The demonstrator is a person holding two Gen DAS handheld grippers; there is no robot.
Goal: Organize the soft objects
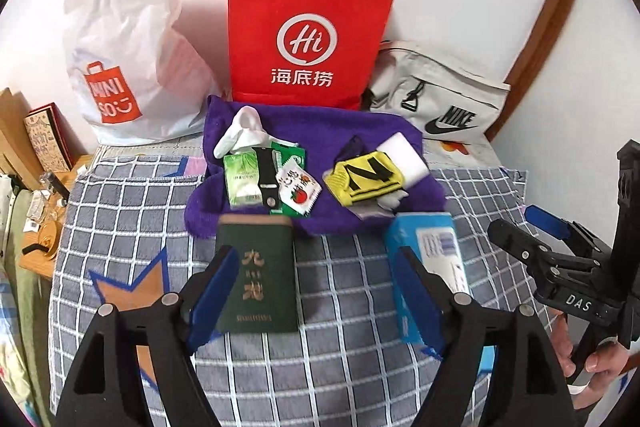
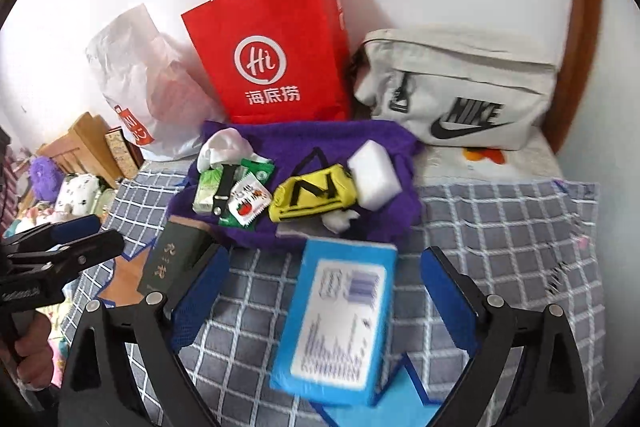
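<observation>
With your left gripper (image 1: pixel 316 291) and right gripper (image 2: pixel 324 295) both spread wide and holding nothing, you seem between picks, so next choose a soft piece such as the yellow sock (image 2: pixel 312 197) lying on the purple towel (image 2: pixel 360 139) ahead

"Hi" inside a white ring and "海底捞" beneath it are printed on the red paper bag (image 1: pixel 308 35). "MINISO" is seen mirrored on the orange emblem of the white plastic bag (image 1: pixel 120 39). "NIKE" with the swoosh is printed on the pale canvas bag (image 2: pixel 460 87). "DAS" is marked on the right gripper (image 1: pixel 532 231). A black "N" is borne by the yellow sock (image 1: pixel 366 177).
</observation>
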